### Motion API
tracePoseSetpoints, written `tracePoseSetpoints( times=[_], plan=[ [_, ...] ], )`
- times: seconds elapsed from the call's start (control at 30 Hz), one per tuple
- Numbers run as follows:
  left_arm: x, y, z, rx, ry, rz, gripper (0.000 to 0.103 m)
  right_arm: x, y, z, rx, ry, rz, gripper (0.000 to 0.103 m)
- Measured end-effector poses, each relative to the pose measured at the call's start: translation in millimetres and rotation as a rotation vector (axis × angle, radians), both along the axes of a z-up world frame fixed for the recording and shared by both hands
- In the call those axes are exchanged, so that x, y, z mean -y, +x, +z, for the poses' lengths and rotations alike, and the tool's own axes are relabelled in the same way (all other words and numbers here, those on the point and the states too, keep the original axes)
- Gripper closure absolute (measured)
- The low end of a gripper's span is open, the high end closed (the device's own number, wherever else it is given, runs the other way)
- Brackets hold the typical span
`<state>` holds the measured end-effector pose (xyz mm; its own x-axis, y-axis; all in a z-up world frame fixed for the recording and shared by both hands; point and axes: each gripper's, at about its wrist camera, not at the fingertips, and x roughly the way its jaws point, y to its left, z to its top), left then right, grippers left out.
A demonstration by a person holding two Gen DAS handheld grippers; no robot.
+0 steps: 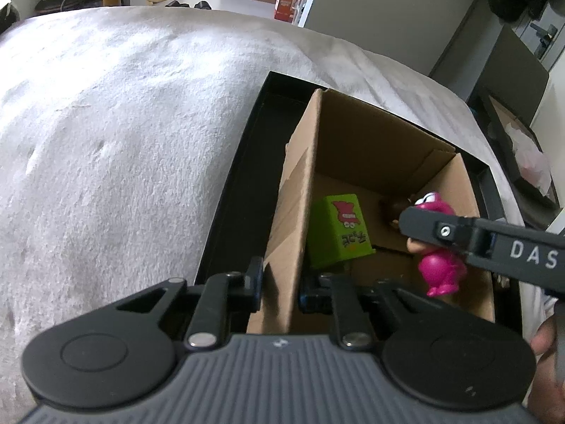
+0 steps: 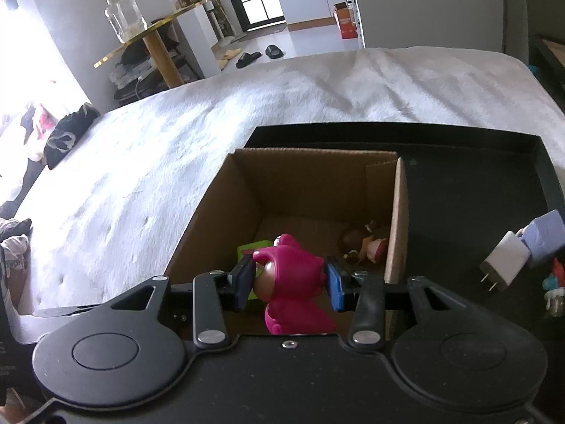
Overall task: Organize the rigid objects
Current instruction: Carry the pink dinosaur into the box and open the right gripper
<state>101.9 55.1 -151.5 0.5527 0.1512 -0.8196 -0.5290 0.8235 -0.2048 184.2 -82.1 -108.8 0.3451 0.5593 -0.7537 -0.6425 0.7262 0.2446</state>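
The right gripper has its jaws closed on a magenta toy figure, the blue pads pressing on either side of its head. The figure hangs roughly upright, its long axis running down from the jaws, feet lowest, and it sits inside the open mouth of the cardboard box, above the floor of the box and not yet resting on it. In the left wrist view the same figure dangles under the right gripper's finger, near the box's right-hand wall and clear of it. So the drop point lies straight below the jaws; I judge the coming move to be a short lowering and a release, with the right hand the one that carries it out.

The left gripper has narrow jaws pinched on the near wall of the cardboard box, one pad outside and one inside, which looks like steadying the box.

Inside the box lie a green card box with a red cartoon print, leaning toward the left wall, and a brown-haired doll on its side toward the far right corner. The free floor between them is where the figure would land.

The cardboard box stands in a shallow black tray on a white bed. On the tray, well apart from the box, lie a white plug charger and a small blue and red figure.
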Motion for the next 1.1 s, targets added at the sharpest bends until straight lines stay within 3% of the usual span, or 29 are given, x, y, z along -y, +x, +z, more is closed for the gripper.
tracePoseSetpoints(
  times=[0.43, 0.7, 1.03, 1.1],
  plan=[
    [-9, -8, -1, 0.018, -0.041, 0.002, 0.085, -16, 0, -4, -0.006, -0.008, -0.008, 0.061],
    [-11, -8, 0, 0.025, -0.061, 0.006, 0.083, -33, 7, 8, 0.095, -0.029, -0.012, 0.056],
    [-8, 0, 8, -0.008, -0.034, -0.007, 0.081, 0, 10, 34, 0.082, 0.018, -0.045, 0.048],
    [-7, 3, 9, -0.023, -0.039, -0.016, 0.076, 6, 13, 36, 0.078, 0.022, -0.055, 0.046]
  ],
)
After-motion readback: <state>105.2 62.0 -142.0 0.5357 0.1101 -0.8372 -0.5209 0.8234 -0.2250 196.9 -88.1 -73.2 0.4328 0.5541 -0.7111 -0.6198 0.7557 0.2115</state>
